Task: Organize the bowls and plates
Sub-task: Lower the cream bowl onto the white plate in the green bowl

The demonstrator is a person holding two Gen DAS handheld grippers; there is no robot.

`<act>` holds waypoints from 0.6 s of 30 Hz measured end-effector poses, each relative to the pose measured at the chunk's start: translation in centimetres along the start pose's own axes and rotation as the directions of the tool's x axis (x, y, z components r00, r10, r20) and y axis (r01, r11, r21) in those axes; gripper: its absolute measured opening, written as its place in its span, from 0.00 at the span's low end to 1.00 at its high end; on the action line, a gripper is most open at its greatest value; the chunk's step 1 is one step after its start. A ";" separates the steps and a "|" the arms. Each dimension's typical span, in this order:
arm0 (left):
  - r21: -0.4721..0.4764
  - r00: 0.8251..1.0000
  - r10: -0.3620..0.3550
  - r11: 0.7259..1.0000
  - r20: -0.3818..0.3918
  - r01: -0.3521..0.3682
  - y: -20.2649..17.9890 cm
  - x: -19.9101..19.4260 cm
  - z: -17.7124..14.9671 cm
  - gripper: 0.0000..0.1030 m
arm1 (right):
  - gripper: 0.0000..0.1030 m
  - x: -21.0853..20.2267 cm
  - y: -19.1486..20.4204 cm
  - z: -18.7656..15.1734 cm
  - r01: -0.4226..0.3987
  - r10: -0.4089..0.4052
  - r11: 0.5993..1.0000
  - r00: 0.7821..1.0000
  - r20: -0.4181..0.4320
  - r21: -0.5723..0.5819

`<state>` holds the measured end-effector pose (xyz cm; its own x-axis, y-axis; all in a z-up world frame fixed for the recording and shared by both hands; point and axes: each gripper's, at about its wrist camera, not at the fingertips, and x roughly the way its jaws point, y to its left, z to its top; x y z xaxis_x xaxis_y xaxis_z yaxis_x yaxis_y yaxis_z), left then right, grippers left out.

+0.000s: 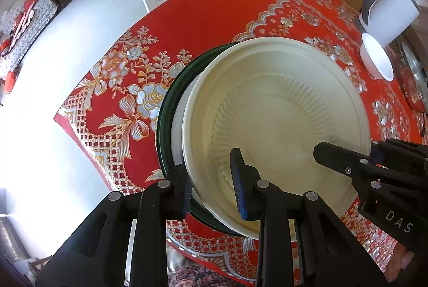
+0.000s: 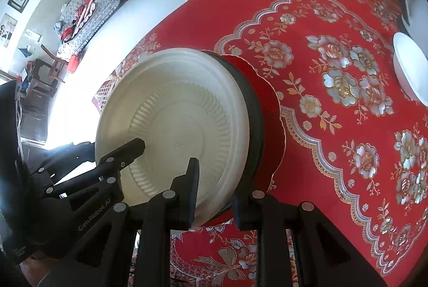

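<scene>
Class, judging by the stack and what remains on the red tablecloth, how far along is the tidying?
Done: cream plate lies atop the dark green plate and a red one.
In hand: left gripper and right gripper clamp the stack's rim.
Left: white bowl sits apart, unstacked.

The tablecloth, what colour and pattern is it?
Red tablecloth with silver and gold flowers and scalloped borders, clearest in the right wrist view.

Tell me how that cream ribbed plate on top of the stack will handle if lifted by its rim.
The cream plate looks thin and moulded, so probably light and somewhat flexible. The left gripper and right gripper each clamp its rim, which should keep it level. Its smooth surface may slip on the dark green plate beneath.
</scene>
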<state>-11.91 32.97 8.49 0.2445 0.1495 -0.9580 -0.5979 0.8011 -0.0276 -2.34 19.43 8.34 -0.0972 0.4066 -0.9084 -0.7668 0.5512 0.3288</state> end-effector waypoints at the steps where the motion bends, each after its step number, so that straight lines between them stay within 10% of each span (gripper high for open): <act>1: 0.000 1.000 0.001 1.000 0.001 -0.001 0.0 0.0 0.0 0.25 | 0.22 0.0 0.0 0.0 -0.001 0.001 1.000 1.000 -0.002 0.002; 18: 0.011 0.999 0.038 0.999 0.009 -0.038 -0.2 0.6 0.3 0.25 | 0.23 -0.8 -0.4 -0.4 -0.012 0.012 1.000 1.000 -0.012 0.007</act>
<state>-11.36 33.12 7.98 0.2285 0.1853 -0.9557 -0.5987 0.8009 0.0122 -2.20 18.65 8.82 -0.1134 0.4045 -0.9075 -0.7611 0.5517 0.3411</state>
